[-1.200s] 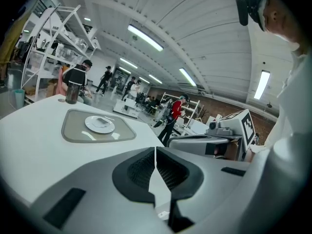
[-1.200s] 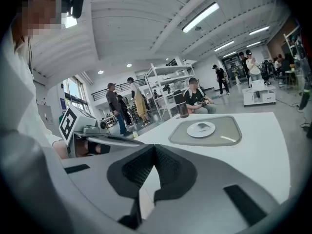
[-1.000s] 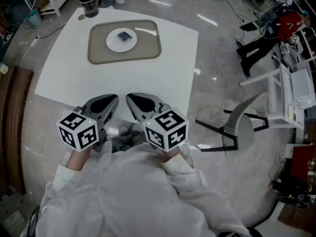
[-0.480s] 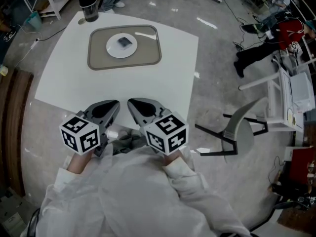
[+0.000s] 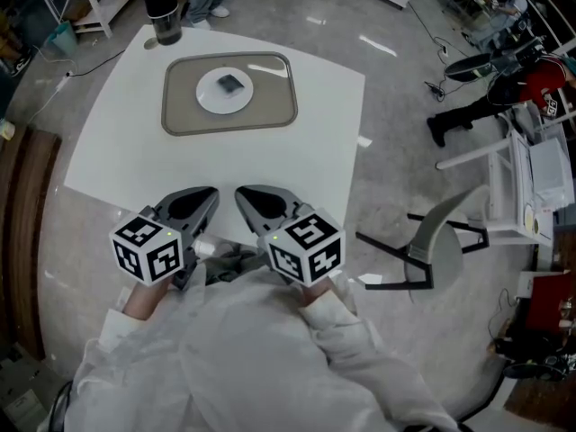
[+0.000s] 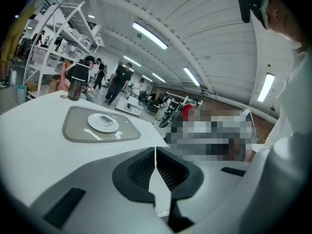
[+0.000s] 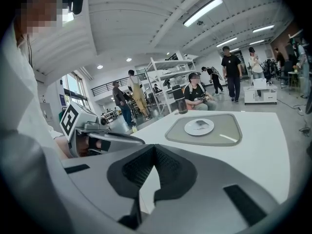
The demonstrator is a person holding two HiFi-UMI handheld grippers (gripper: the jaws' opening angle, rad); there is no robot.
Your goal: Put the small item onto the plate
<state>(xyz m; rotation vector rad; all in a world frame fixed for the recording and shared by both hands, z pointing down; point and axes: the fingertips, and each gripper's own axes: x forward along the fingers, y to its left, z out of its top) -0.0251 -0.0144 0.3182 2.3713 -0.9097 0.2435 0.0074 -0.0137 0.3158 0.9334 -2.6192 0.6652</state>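
- The left claw (image 5: pixel 205 196) hangs over the near edge of the white worktop (image 5: pixel 135 160), close to the person's body. In the left gripper view the left claw (image 6: pixel 155 152) has its jaws pressed together at the tips, with nothing between them.
- The right claw (image 5: pixel 247 194) is just beside it, also over the near edge. The right gripper view shows the right claw (image 7: pixel 154 149) closed in the same way and empty.
- The two claws point toward the far edge, side by side and near each other but not touching.
- A grey mat (image 5: pixel 184 115) with rounded corners lies toward the far edge, well apart from both claws.
- A white plate (image 5: pixel 225 97) sits on the mat, about in its middle.
- The item (image 5: pixel 231 83) lies on the plate, a little toward the plate's far side. It is small and dark and looks flat, though what it is cannot be made out from here.
- The right gripper view also shows the plate (image 7: pixel 199 127) with the item (image 7: pixel 201 123) on it, and the left gripper view shows the plate (image 6: pixel 103 124) on the mat (image 6: pixel 78 130).
- A dark cup (image 5: pixel 163 12) stands upright at the far left corner, off the mat.
- A grey chair (image 5: pixel 436 237) stands on the floor beyond the right edge.
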